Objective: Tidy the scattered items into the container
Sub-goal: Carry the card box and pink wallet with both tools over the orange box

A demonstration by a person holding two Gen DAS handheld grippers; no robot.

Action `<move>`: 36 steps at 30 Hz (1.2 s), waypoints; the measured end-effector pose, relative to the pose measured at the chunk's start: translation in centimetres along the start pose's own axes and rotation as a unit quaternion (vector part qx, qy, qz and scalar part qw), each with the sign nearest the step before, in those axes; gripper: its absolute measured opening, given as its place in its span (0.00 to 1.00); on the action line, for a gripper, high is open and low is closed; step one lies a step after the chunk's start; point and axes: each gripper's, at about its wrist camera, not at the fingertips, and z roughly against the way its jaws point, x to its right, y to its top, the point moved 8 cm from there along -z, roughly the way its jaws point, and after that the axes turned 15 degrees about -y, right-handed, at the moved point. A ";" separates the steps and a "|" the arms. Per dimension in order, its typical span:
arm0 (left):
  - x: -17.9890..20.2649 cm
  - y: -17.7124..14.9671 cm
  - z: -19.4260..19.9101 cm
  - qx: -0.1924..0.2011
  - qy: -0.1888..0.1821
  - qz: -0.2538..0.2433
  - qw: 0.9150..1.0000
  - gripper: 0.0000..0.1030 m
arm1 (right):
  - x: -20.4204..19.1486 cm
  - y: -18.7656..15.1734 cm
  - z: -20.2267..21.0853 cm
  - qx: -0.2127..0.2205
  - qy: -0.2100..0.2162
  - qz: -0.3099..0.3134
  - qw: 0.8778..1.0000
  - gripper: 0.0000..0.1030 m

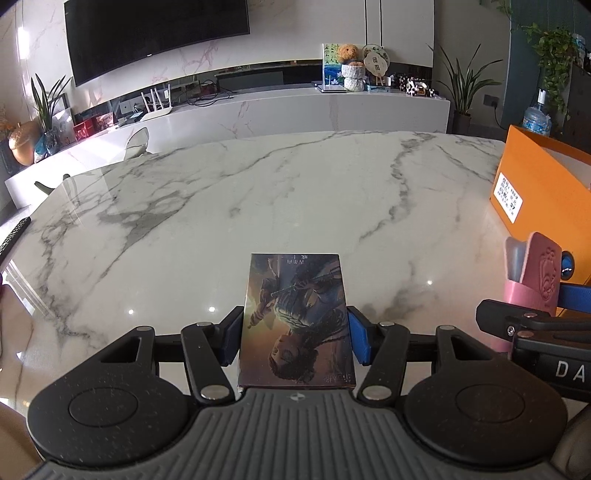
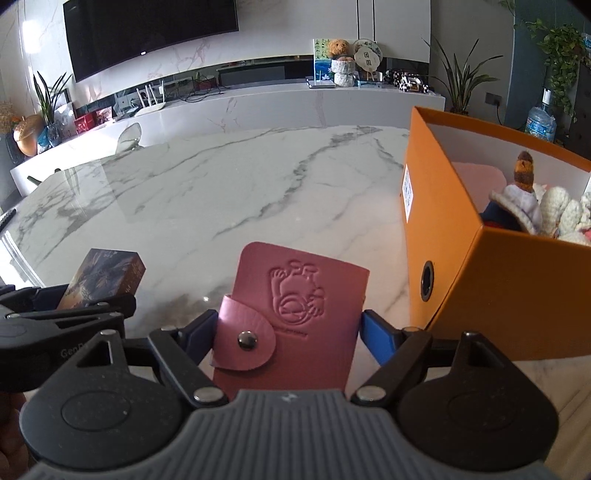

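The left claw (image 1: 295, 338) is clamped on a picture-printed box (image 1: 297, 321), the right claw (image 2: 288, 332) on a pink card wallet (image 2: 291, 314), both lifted off the bench (image 2: 221, 192), likely for dropping into the orange container (image 2: 517, 280) right of them, where knitted toys (image 2: 535, 210) lie.

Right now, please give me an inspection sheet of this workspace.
Surface: marble table, glossy, mostly bare.
Job's things: card box in left gripper; pink wallet in right gripper; orange box open, soft toys inside.
Clutter: remote at table's left edge.
Grippers: both shut on their items, near the orange box.
Cables: on the TV bench.
Surroundings: TV, plants, water bottle.
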 end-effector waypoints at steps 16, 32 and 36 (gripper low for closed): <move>7.4 6.7 4.8 0.077 -0.054 -0.052 0.994 0.64 | 7.0 5.9 6.7 0.085 0.000 -0.099 0.992 0.80; 19.0 11.1 3.0 0.092 -0.177 -0.111 0.974 0.64 | 20.0 8.2 8.4 0.120 -0.096 -0.170 0.973 0.80; 21.6 11.7 1.9 0.087 -0.210 -0.130 0.965 0.64 | 23.7 8.6 7.8 0.122 -0.124 -0.175 0.969 0.80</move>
